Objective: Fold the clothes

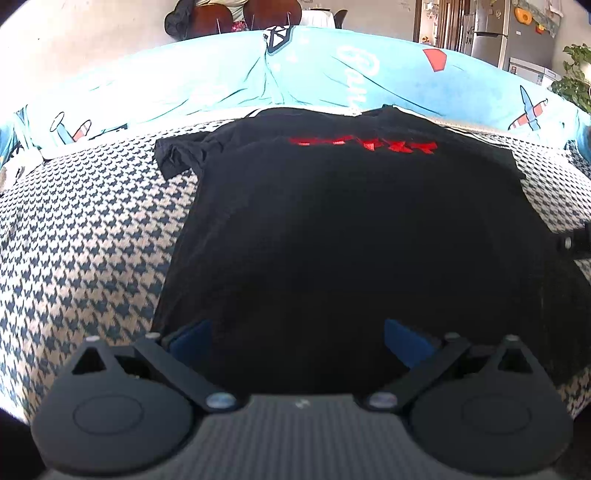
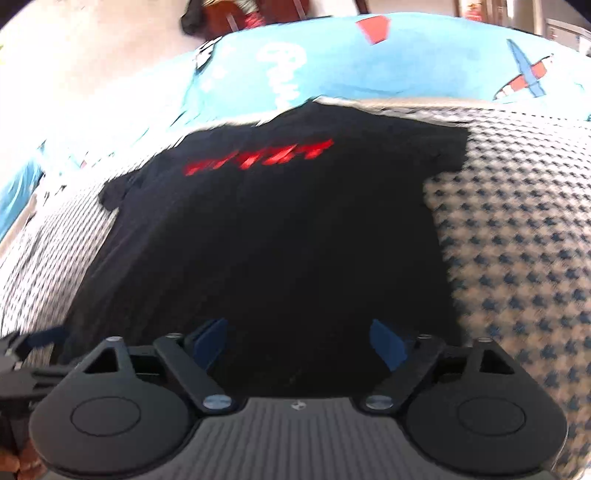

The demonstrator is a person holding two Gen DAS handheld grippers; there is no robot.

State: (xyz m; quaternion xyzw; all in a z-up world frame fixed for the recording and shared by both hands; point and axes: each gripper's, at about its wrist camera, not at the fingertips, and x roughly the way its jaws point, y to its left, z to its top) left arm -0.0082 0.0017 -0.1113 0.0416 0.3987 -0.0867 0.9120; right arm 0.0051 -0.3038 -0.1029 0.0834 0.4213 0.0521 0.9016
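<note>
On the bed, black t-shirt (image 1: 332, 229) lies lengthwise ahead; left gripper (image 1: 297, 341) and right gripper (image 2: 297, 341) jaws wide, empty.

Pale wall (image 1: 92, 33) behind; grey refrigerator (image 1: 498, 40) and potted plant (image 1: 576, 77) at right; strong daylight throughout.

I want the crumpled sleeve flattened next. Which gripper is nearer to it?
Left. The left gripper hangs over the hem nearer that sleeve; the right gripper sits further toward the other side.
</note>
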